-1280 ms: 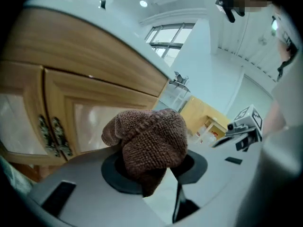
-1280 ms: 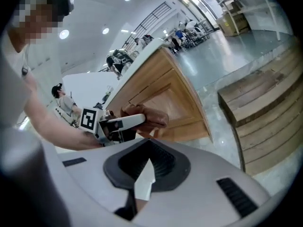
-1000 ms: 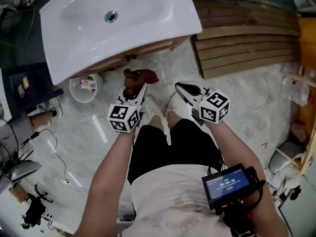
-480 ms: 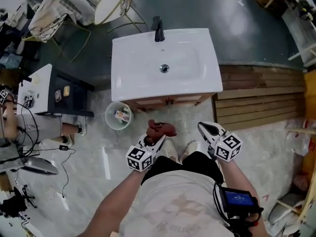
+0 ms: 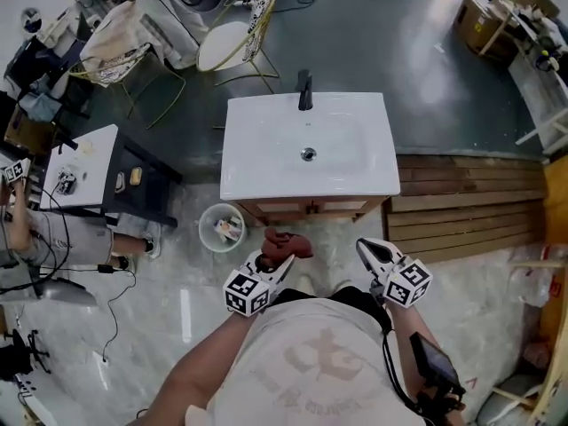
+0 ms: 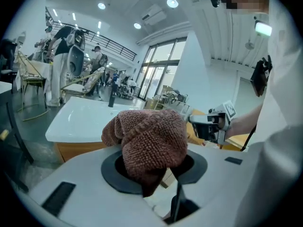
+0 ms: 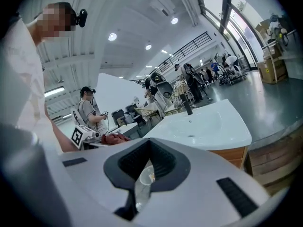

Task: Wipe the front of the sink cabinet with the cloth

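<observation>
Checked against the head view of a second ago. Found the white ceramic sink basin [image 5: 311,145] gone from large and skewed at upper left to smaller, squared up and centred ahead. Read this as standing up straight and lining up with the unit, not as wiping begun.

Found the left gripper [image 5: 280,263] still clenched on the reddish-brown terry cloth [image 5: 286,242], bunched and bulging out above the jaws in the left gripper view. No change in that hold across the second.

Located the cloth low in front of the body, over the pale marble floor [image 5: 160,282], short of the wooden cabinet front [image 5: 306,208] and apart from it. No contact yet.

Found the right gripper [image 5: 366,248] with jaws closed together on nothing, level with the left and likewise clear of the cabinet.

Noted a white round bin [image 5: 220,227] on the floor just left of the cabinet, near the path of any leftward stroke.

Judged the task at approach only: cloth in hand, cabinet front untouched. Seen from above as no more than a thin wooden strip under the basin's rim, so probably calls for crouching and reaching forward before the first pass.
</observation>
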